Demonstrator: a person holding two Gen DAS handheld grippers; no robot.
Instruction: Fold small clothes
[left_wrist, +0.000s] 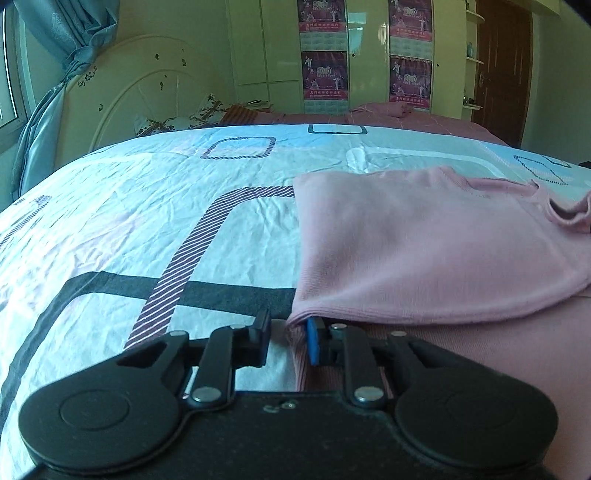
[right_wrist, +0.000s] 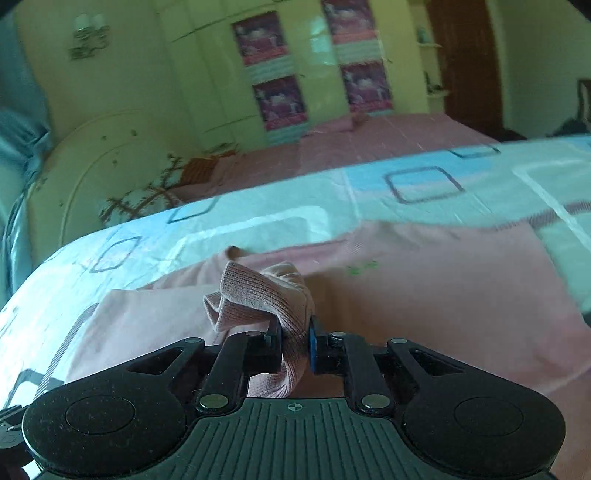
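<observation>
Both tongs pinch the pink garment (left_wrist: 424, 251) lying on the bed (left_wrist: 147, 221): left tongs (left_wrist: 288, 341) its corner, right tongs (right_wrist: 294, 345) a bunched ribbed edge.

Both wrist views look low and close across the bed (left_wrist: 129, 229), sharing the pink garment (left_wrist: 424, 251) and wardrobe (right_wrist: 207, 74).

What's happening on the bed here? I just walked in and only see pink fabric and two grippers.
A person is folding a pink garment spread on the patterned bedsheet. The right gripper is shut on a bunched ribbed cuff or hem. The left gripper sits at the garment's near edge with a fold between its pads, apparently pinched.
</observation>
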